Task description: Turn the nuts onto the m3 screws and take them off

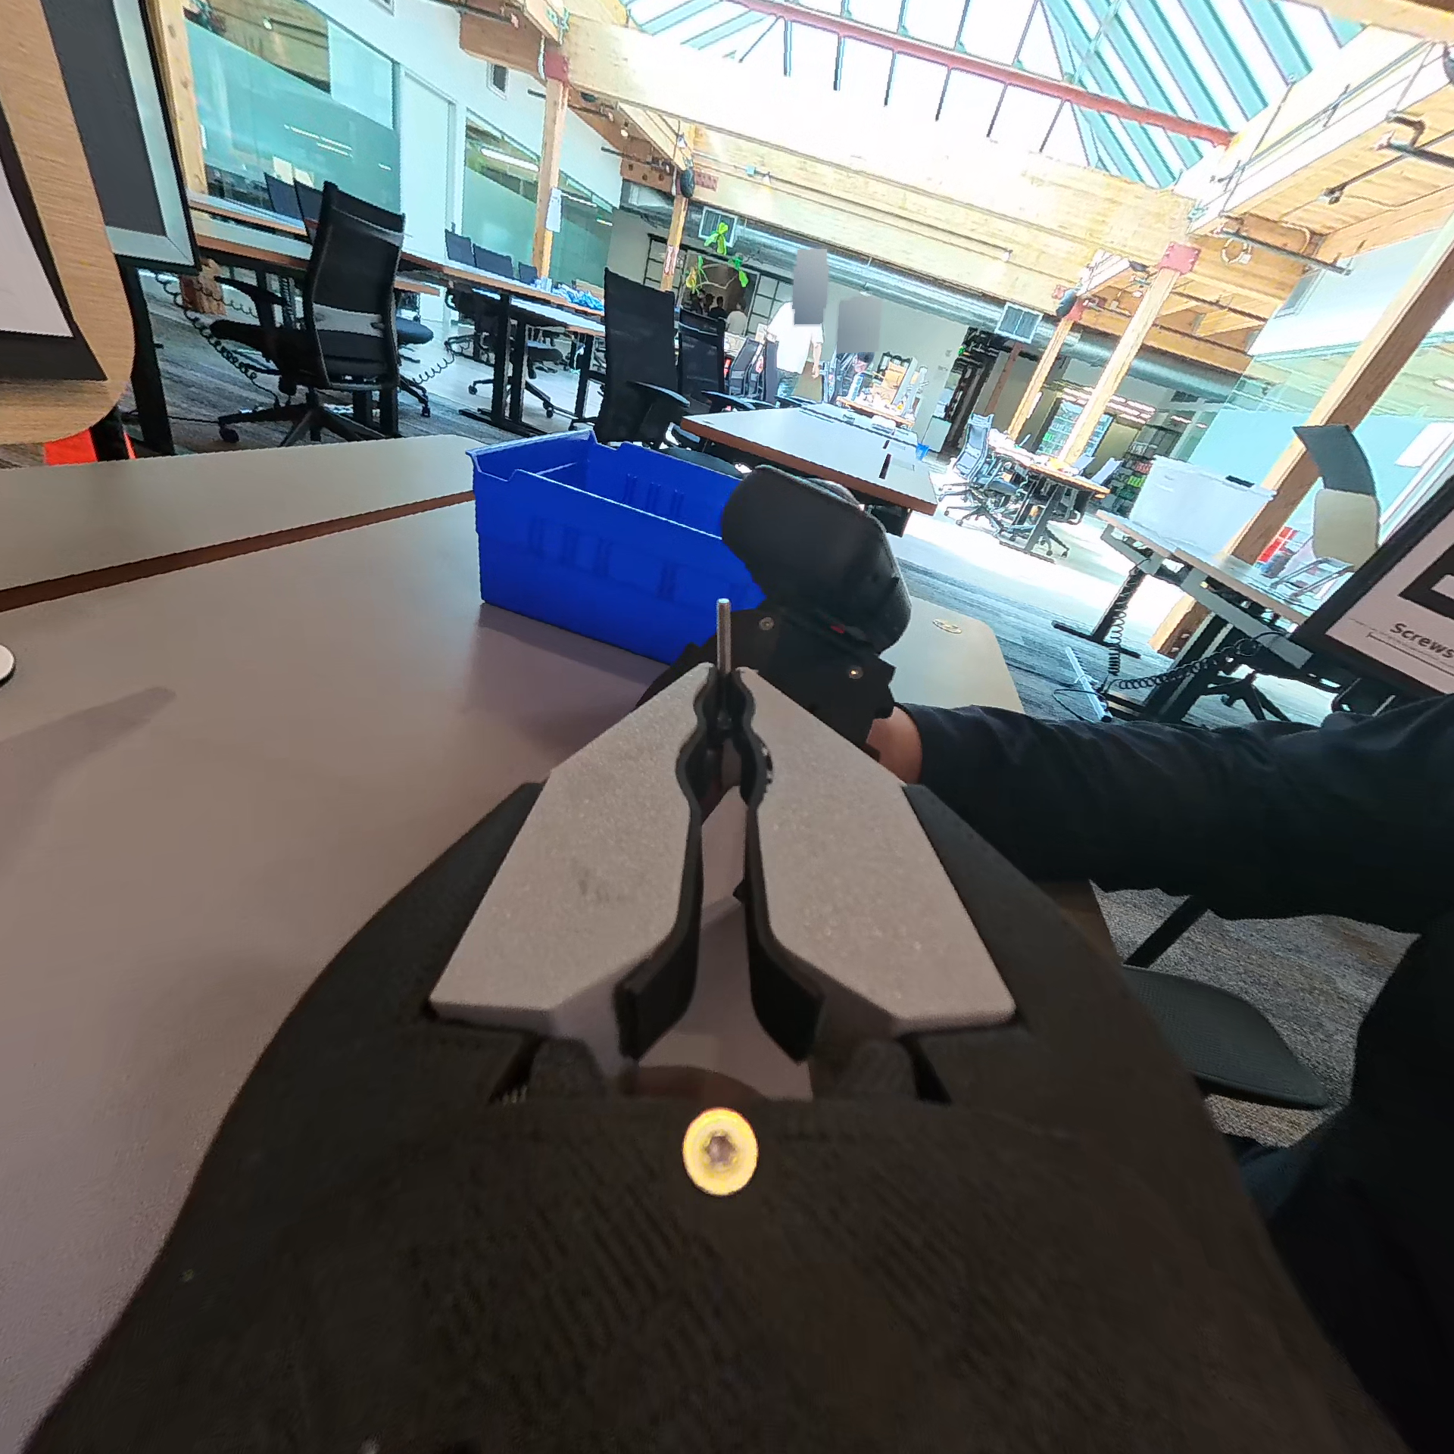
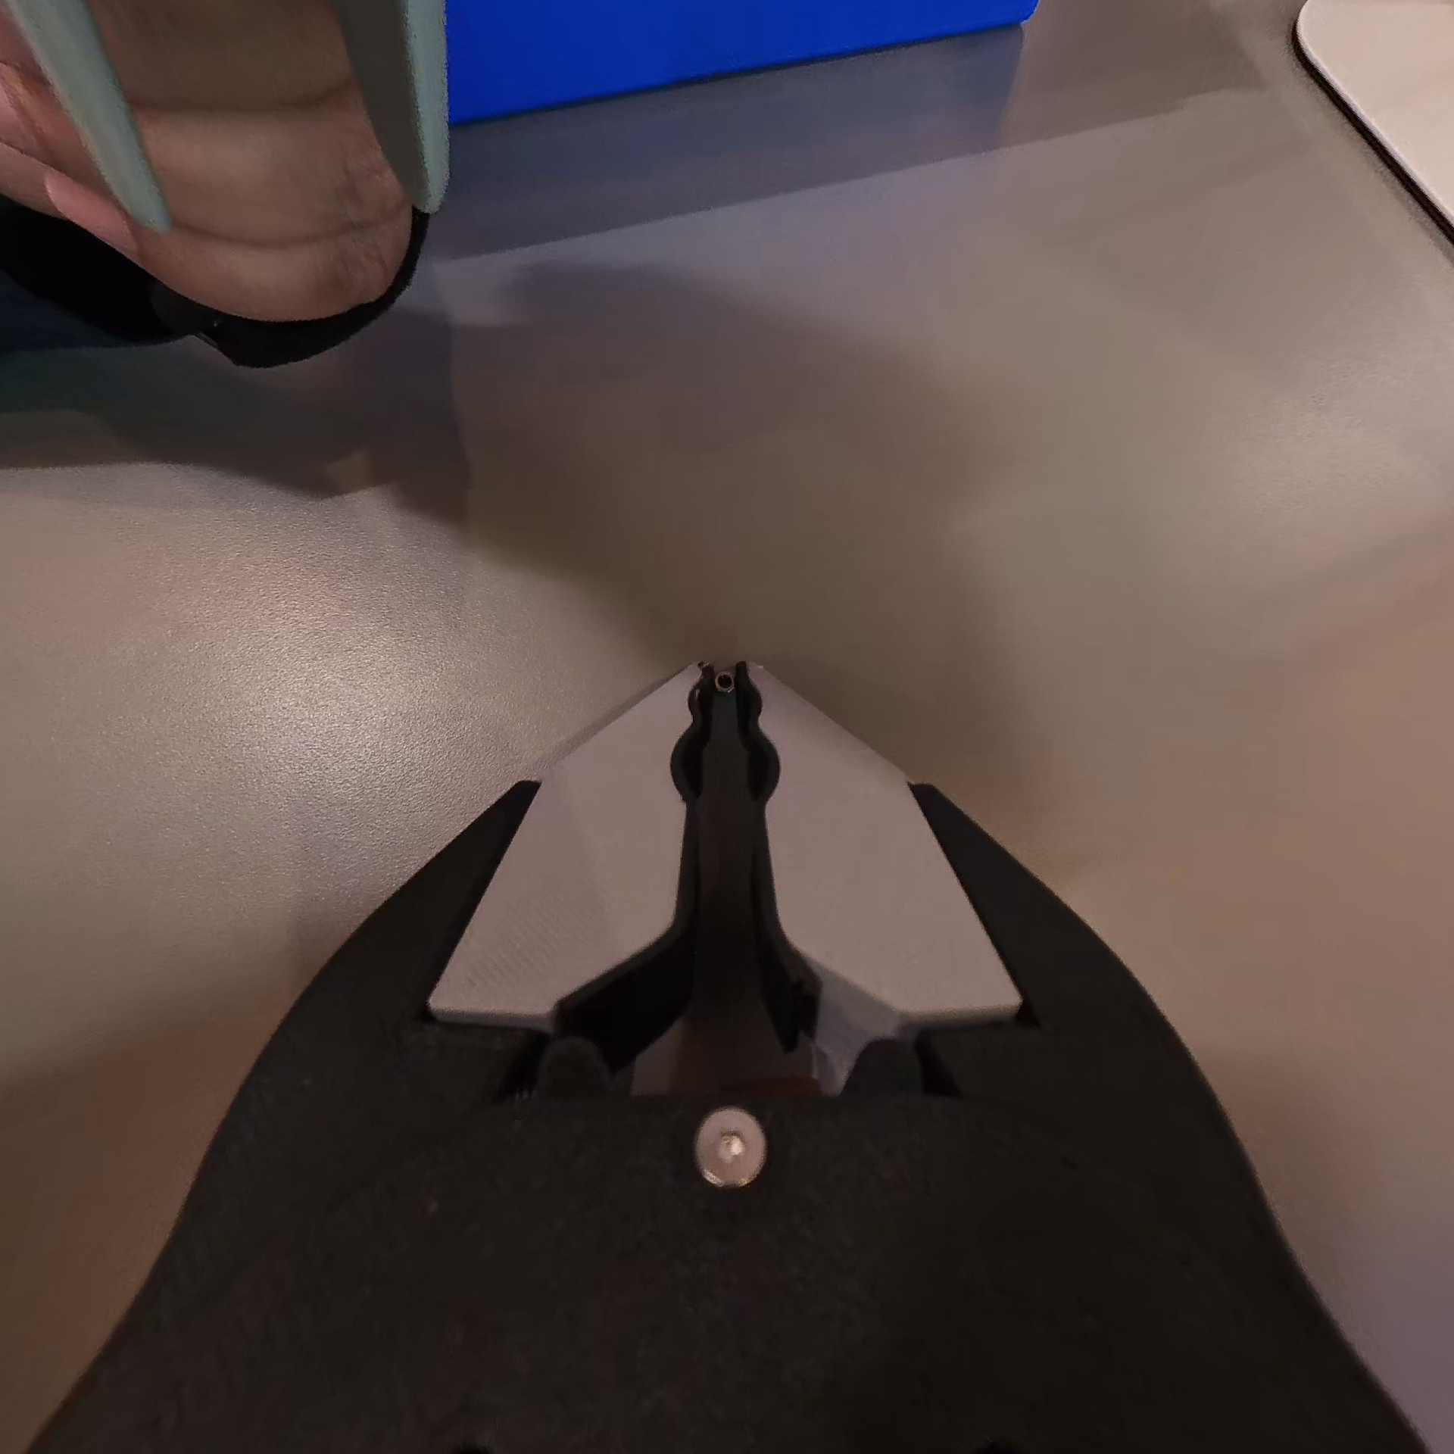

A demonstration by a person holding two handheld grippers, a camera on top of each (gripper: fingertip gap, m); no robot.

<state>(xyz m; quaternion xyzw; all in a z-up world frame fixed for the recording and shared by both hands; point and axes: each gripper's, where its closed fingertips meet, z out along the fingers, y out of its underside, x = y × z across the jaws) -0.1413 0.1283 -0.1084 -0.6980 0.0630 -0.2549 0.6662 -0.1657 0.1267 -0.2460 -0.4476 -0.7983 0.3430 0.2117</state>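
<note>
In the left wrist view my left gripper (image 1: pixel 722 683) is shut on a thin m3 screw (image 1: pixel 722 636). The screw's shaft stands upright out of the fingertips, above the grey table (image 1: pixel 275 708). In the right wrist view my right gripper (image 2: pixel 724 678) is shut on a small nut (image 2: pixel 724 684) pinched at the fingertips, pointing down at the grey table (image 2: pixel 944 472). The right gripper's black body (image 1: pixel 818 566) shows just behind the screw in the left wrist view, held by an arm in a dark sleeve (image 1: pixel 1141 779).
A blue plastic bin (image 1: pixel 606 543) stands on the table behind the grippers; its wall also shows in the right wrist view (image 2: pixel 708 47). A hand (image 2: pixel 236 197) is at the top left there. A white flat object (image 2: pixel 1400 102) lies at the top right. Office chairs and desks are beyond. Left tips to right tips: about 12 cm.
</note>
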